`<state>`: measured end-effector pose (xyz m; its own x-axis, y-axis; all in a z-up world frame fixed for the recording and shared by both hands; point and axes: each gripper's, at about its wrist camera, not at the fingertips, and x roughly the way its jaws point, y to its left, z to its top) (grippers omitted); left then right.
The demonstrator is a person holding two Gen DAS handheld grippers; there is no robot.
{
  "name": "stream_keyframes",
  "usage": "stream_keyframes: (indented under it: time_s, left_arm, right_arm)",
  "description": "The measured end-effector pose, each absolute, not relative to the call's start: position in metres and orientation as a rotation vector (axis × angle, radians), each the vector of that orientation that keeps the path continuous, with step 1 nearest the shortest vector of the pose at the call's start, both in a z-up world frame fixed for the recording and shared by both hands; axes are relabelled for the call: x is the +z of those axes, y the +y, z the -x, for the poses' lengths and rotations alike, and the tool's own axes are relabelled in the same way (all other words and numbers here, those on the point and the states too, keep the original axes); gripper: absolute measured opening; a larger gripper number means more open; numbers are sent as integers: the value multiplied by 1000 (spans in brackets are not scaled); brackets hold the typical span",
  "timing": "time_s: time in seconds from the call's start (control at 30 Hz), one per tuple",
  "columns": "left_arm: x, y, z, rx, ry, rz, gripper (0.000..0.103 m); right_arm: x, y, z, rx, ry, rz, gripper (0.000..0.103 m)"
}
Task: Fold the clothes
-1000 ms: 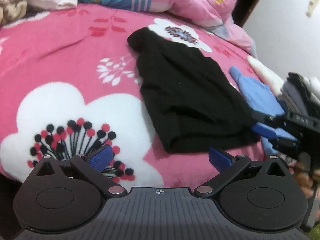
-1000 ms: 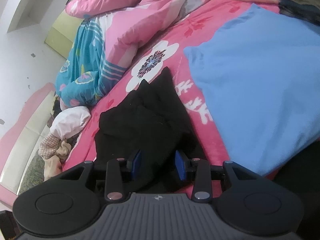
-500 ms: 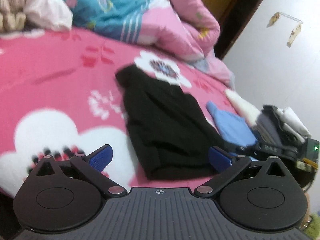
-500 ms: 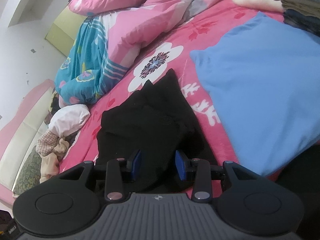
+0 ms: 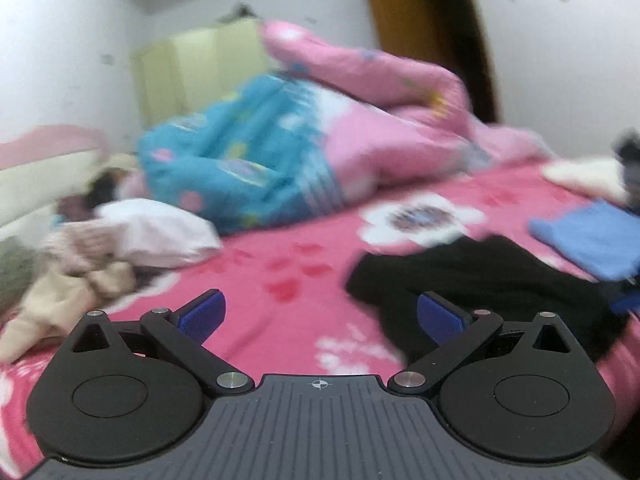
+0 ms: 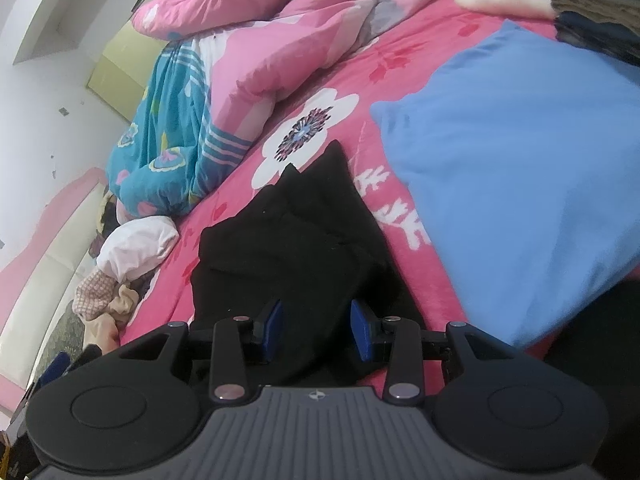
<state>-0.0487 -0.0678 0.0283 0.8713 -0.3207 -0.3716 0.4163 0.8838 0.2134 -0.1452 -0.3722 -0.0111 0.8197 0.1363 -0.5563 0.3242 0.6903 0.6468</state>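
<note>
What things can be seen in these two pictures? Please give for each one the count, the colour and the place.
black garment: one, black, near edge of the bed, its near end between the right tongs' pads
blue garment: one, light blue, flat on the bed to the right of the black one
bed cover: one, pink with white flowers, under everything
quilt: one, pink and turquoise, bunched at the far side
loose clothes: one small heap, white and beige, at the headboard end
clothes pile: one, dark and grey, far right corner
cabinet: one, pale yellow, by the wall
door: one, brown, far wall
left tongs: open, empty, above the bed
right tongs: around the black garment
</note>
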Motion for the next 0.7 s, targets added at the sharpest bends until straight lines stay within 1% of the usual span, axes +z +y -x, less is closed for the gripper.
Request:
stream_keyframes:
  time_s: [0.17,0.23,0.5,0.57,0.63,0.7]
  left_arm:
    - [0,-75,63,-534,467,-359,102]
    - [-9,-76,68,-565,493,-374,100]
    - [-25,-96,80,-591,413,-523,96]
    - [-30,-101,81,-593,392,-570,92]
    - [-35,-106,83,-595,371,-615,80]
    - [-38,-109,83,-590,358,-645,78]
  right_arm:
    - [-10,-372,149,-116,604,-817,40]
    - [-12,-373,150,-113,601,-827,40]
    - [-20,-376,149,-100,609,-865,40]
    - [-20,-378,150,-103,603,-869,40]
    - [-20,-380,151,-108,600,-872,40]
    - [-20,-381,152,-112,600,-874,40]
